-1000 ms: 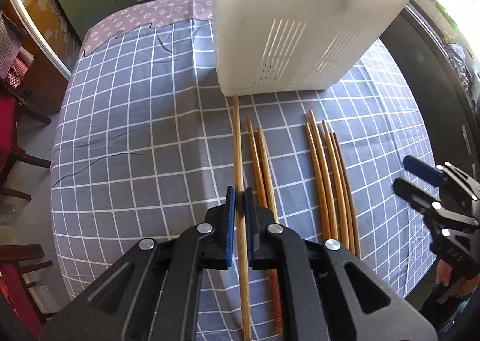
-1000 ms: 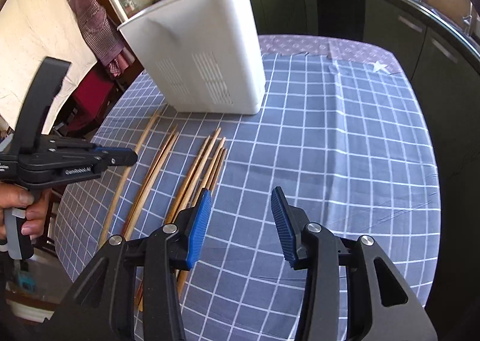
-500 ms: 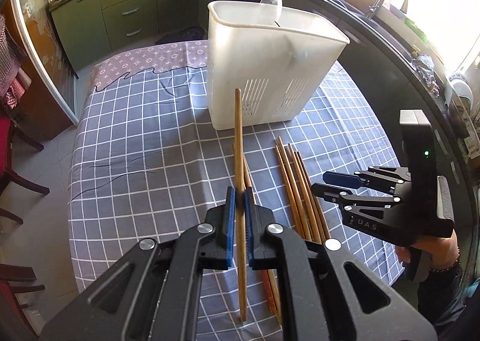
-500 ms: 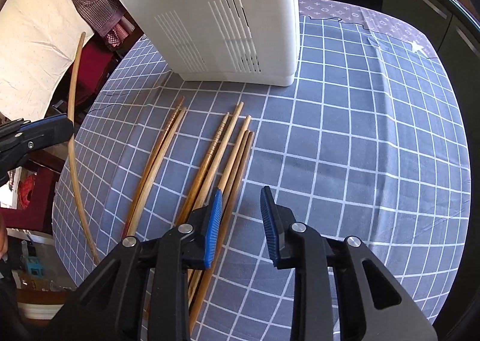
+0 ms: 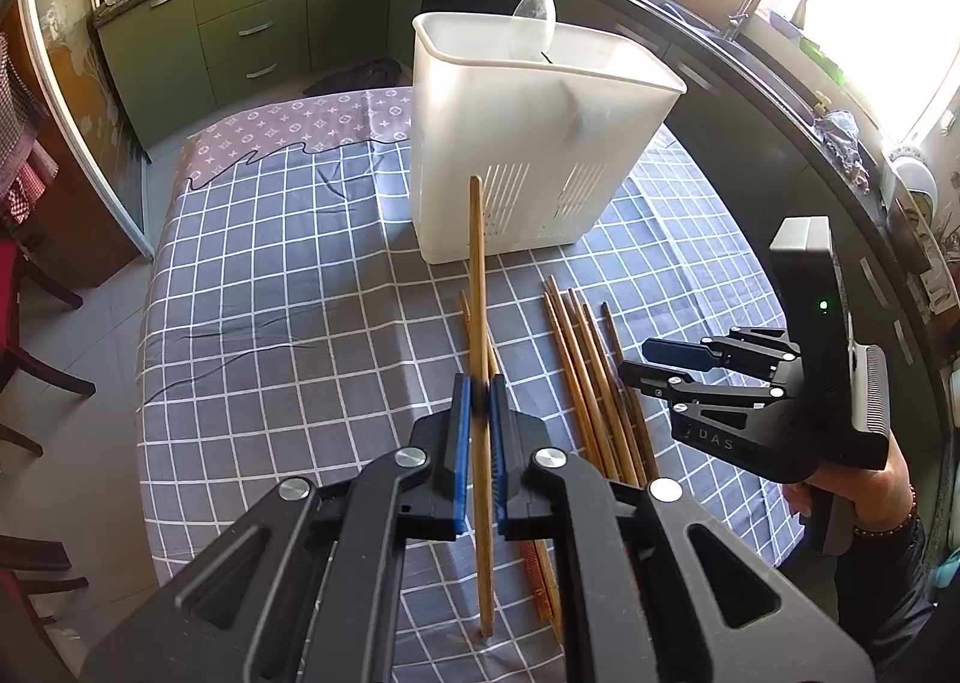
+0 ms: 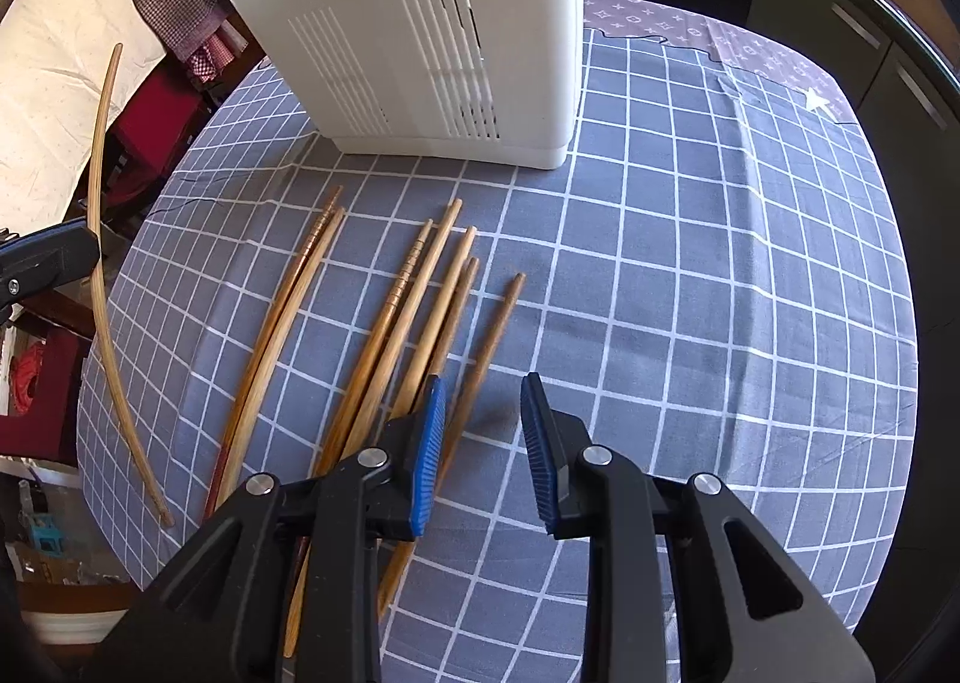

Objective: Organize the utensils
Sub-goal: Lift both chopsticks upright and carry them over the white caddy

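The left gripper [image 5: 478,431] is clamping one long chopstick [image 5: 478,287] above the checked tablecloth [image 5: 270,293], pointing toward the white utensil holder [image 5: 528,143]. The right gripper [image 6: 483,443] is hanging open over the remaining chopsticks [image 6: 384,335]. Judging by this, the held chopstick's tip next needs tilting and lowering into the holder.

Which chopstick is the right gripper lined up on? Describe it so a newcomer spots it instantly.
Start at the white slotted utensil holder on the grey checked tablecloth; chopsticks fan out in front of it. The right gripper, jaws open, hovers over the darker brown chopstick at the fan's right edge. Unlike the paler, bunched ones, it lies slightly apart with bare cloth on its right.
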Demonstrator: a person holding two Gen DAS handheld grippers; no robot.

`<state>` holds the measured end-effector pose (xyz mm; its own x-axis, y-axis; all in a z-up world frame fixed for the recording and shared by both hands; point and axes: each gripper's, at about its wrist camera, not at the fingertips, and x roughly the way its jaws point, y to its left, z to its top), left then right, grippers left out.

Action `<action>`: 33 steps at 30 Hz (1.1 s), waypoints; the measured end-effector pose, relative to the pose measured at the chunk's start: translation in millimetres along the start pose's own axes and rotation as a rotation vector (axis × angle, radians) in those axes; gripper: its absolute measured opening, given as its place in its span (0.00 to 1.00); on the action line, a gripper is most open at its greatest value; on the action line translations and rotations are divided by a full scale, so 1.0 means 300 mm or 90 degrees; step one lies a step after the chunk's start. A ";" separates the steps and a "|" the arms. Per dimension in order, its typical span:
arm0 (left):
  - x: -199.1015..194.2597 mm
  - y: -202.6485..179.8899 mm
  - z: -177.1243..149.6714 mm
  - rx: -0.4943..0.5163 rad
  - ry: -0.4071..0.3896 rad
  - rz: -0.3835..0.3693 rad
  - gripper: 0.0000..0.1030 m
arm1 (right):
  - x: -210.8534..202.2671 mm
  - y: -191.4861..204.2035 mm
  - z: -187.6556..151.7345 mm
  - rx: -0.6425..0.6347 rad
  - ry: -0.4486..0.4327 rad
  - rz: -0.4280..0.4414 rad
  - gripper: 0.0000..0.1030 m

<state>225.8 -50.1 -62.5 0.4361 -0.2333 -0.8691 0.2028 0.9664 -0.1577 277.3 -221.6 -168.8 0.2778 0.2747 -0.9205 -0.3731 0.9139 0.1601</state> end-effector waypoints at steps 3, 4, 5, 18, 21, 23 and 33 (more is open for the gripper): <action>0.000 -0.004 0.001 0.002 -0.001 0.000 0.06 | 0.006 0.023 0.001 -0.015 0.002 -0.024 0.24; -0.001 -0.005 0.001 0.004 -0.002 0.001 0.06 | 0.008 0.034 0.002 -0.019 0.002 -0.029 0.24; -0.001 -0.007 0.001 0.007 -0.004 0.003 0.06 | 0.012 0.043 0.004 -0.023 0.002 -0.034 0.24; -0.024 -0.016 0.005 0.018 -0.012 0.002 0.06 | -0.019 0.062 0.007 -0.031 -0.017 -0.012 0.06; -0.038 -0.014 0.004 0.022 -0.016 0.003 0.06 | -0.102 0.042 -0.002 -0.024 -0.053 0.002 0.06; -0.050 -0.015 0.003 0.026 -0.021 -0.001 0.06 | -0.179 0.046 -0.008 -0.022 -0.090 0.008 0.06; -0.124 -0.045 -0.015 0.055 -0.052 0.002 0.06 | -0.461 0.038 -0.092 -0.019 -0.216 0.048 0.06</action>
<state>203.0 -53.9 -30.1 0.5065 -0.2417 -0.8277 0.2745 0.9552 -0.1109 210.1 -257.4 -49.3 0.5251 0.4296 -0.7346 -0.4278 0.8795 0.2085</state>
